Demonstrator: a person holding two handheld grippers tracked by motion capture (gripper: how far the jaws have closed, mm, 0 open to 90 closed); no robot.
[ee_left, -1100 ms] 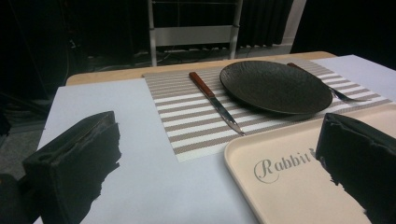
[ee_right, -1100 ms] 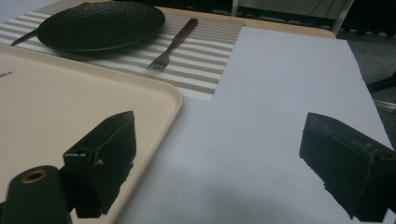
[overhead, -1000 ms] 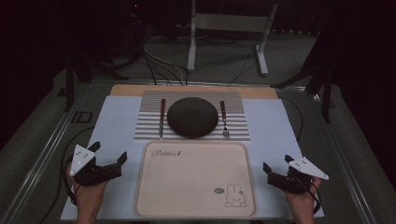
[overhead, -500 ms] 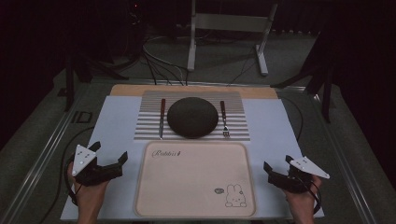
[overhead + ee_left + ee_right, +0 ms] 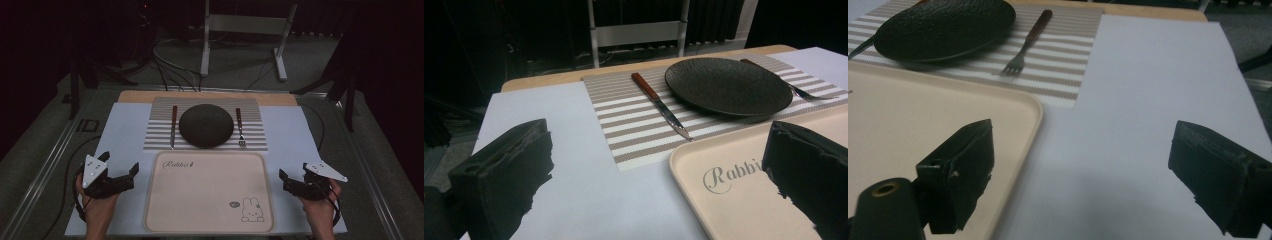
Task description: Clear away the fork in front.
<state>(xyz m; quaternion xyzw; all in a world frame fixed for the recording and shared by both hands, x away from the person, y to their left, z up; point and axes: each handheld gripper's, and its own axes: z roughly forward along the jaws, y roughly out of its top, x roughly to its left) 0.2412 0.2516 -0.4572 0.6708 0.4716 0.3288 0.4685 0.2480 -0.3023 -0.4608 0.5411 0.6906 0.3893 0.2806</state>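
Right now I hold both the left gripper (image 5: 131, 176) and right gripper (image 5: 286, 181) open and empty, flanking the tray (image 5: 210, 192), with the knife (image 5: 173, 126) lengthwise ahead, nearer my left.

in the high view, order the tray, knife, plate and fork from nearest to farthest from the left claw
1. Tray: right beside the left claw, on its inner side.
2. Knife: on the striped mat, ahead of the claw, left of the plate.
3. Plate: centre of the mat.
4. Fork: right of the plate, farthest across.
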